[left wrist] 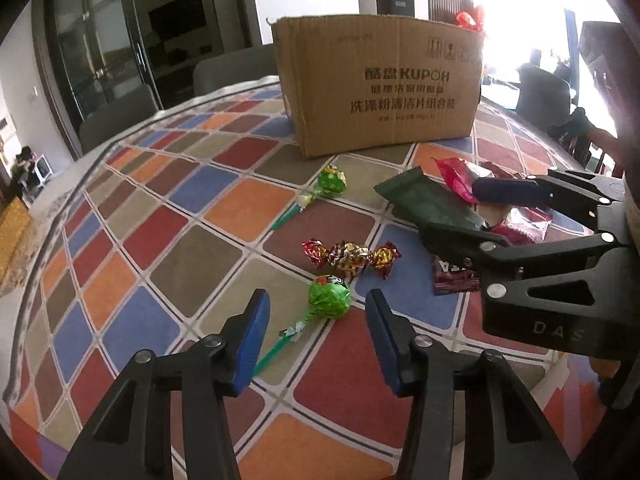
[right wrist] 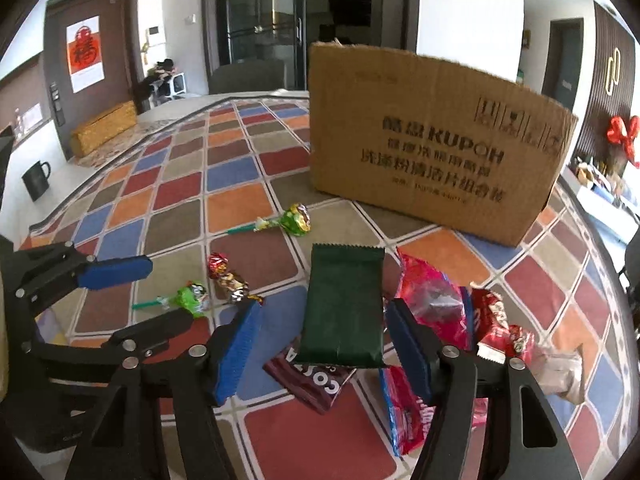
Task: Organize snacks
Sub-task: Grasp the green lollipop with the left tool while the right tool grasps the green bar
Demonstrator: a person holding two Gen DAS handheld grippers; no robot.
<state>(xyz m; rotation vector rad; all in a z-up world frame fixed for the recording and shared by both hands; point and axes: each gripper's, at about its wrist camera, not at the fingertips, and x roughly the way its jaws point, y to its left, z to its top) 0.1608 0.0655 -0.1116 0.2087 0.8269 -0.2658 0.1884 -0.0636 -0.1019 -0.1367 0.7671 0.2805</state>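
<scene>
Two wrist fisheye cameras are looking down and forward over one table.

The left wrist view is sitting low and close behind its own left gripper (left wrist: 316,340), facing a cardboard box (left wrist: 380,84) at upper centre, with the right gripper (left wrist: 456,216) entering at the right edge. The right wrist view is looking past the right gripper, with the left gripper (right wrist: 168,292) at lower left. Both are sharing the box, the green lollipop (left wrist: 329,298) and the dark green packet (right wrist: 344,308).
</scene>
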